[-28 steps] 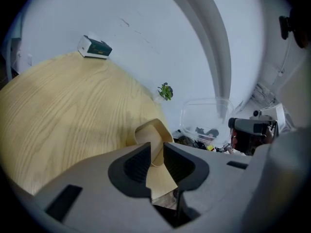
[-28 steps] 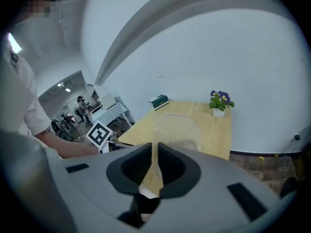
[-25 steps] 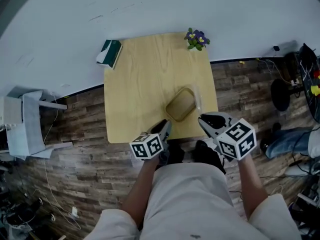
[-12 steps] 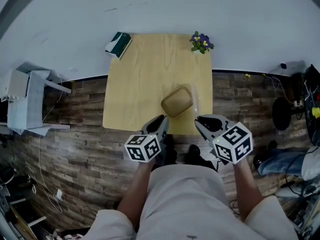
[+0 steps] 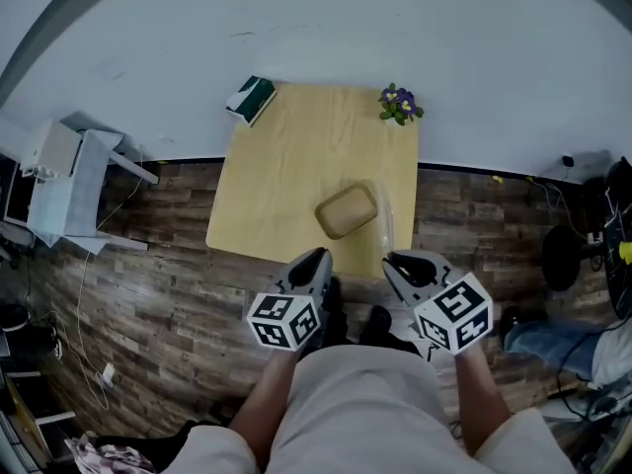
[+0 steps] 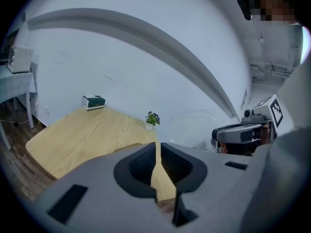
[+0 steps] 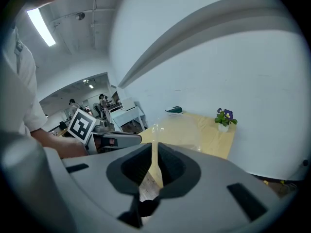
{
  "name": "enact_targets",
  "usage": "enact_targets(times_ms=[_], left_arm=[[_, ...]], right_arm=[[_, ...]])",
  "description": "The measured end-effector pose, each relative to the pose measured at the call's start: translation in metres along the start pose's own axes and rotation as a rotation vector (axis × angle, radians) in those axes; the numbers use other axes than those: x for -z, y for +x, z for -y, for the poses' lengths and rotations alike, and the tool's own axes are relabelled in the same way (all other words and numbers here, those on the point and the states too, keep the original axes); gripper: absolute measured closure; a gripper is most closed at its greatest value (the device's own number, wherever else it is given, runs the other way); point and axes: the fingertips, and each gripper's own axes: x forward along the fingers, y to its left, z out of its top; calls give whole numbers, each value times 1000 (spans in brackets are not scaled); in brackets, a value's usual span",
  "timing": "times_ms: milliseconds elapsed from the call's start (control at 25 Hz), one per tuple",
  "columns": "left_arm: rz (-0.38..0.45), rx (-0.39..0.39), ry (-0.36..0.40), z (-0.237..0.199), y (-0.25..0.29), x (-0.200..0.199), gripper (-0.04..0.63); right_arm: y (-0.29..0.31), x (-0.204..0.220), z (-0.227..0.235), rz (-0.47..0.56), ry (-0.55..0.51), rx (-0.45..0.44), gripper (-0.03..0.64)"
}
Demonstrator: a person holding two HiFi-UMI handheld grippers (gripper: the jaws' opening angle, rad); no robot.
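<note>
The left gripper is clenched on the thin edge of a tan lid, and the right gripper is pinched on the rim of a clear container. Both things hang in the air in front of the person, over the near edge of the wooden table, lid to the left and container just beside it. Each hangs from a narrow bite on one edge, so it could swing, twist in the jaws or slip out. The soft clear wall may also buckle under the squeeze, and the two could knock together. A green box lies at the table's far left corner and a potted plant at the far right corner, both well apart from the held things. A white stand sits on the plank floor to the left.
</note>
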Motion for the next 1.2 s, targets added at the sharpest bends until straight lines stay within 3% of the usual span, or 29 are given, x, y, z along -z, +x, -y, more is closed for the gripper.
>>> enact_targets(times_ms=[200, 520, 1200], left_arm=[[34, -8, 41, 27, -13, -3, 568], [96, -14, 43, 61, -36, -17, 583], [169, -19, 175, 88, -65, -38, 591]], right_arm=[[-18, -1, -2, 49, -18, 5, 574], [-47, -14, -8, 120, -61, 5, 575], [-59, -16, -19, 186, -97, 11, 578]])
